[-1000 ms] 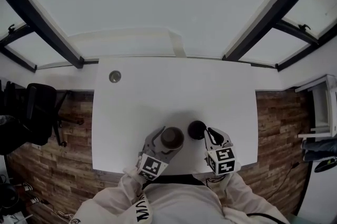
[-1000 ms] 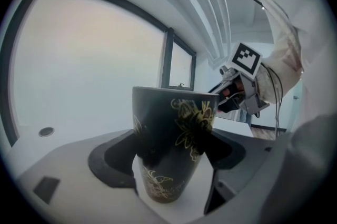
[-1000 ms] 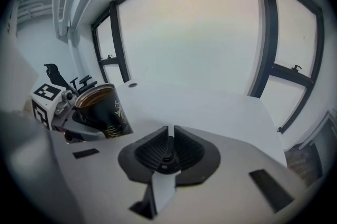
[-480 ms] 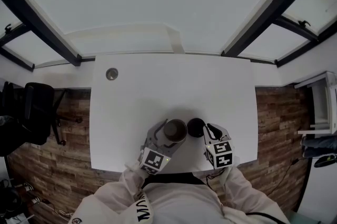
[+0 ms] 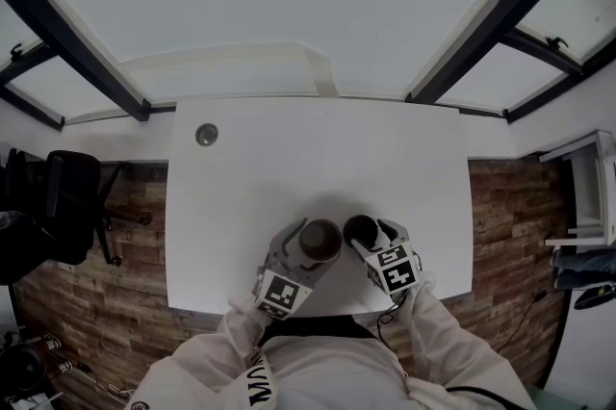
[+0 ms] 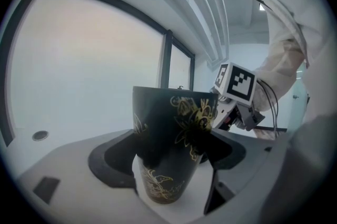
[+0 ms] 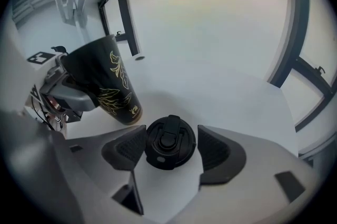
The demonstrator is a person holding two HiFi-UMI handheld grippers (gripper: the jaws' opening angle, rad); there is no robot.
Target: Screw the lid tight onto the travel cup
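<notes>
The left gripper (image 6: 169, 160) has the travel cup (image 5: 320, 240) clamped. Its fingers (image 6: 113, 162) press both sides of the dark body, low down, where the gold leaf pattern runs. The cup's mouth is open with no lid on it. From the right gripper view it leans over instead of standing straight, and I can't tell whether its base touches the bench (image 5: 289, 158).

Over to the right gripper (image 7: 169, 150). Its fingers (image 7: 125, 148) have just been opening and now stand fairly wide, angled steeply down at the bench. The lid (image 5: 360, 229) lies flat between them, top side up, with its flip tab showing. One pad sits just beside the lid's rim and the other shows a clear gap, so nothing is being squeezed. The lid rests on the bench by itself.

Cup and lid are side by side near the bench's near edge, about midway along it. The lid is just to the right of the cup, and they are close but apart.

A small round grommet (image 5: 207, 135) sits near the far left corner, well away from the action. The person's pale sleeves (image 5: 241, 341) come in over the near edge. The right gripper's marker cube (image 6: 235, 82) shows just behind the cup's rim in the left gripper view.
</notes>
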